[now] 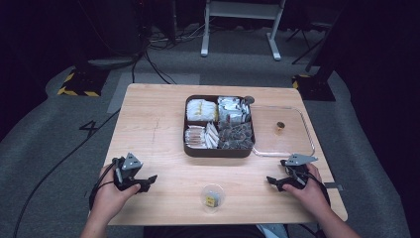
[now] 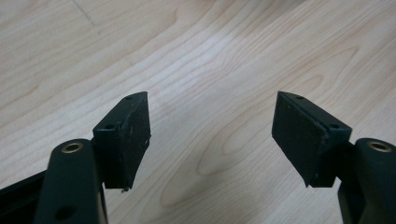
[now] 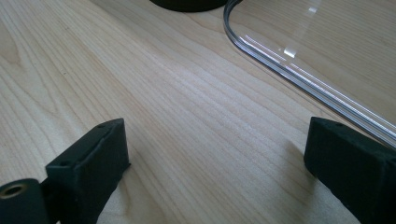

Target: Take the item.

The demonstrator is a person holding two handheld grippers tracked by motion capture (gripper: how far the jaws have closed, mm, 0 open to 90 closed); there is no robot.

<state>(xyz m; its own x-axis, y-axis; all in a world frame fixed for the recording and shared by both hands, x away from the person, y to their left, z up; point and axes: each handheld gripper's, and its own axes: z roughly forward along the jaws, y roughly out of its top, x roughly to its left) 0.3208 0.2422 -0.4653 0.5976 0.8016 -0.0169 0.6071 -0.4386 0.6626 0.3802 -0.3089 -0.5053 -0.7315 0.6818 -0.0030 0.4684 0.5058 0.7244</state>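
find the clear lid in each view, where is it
High view: the clear lid lies flat on the table, right of centre, beside the dark compartment tray.
Left gripper view: not in it; bare table wood between the open jaws.
Right gripper view: its rounded corner fills the upper right.
Shared landmark: the tray, whose dark edge sits at the top of the right gripper view.
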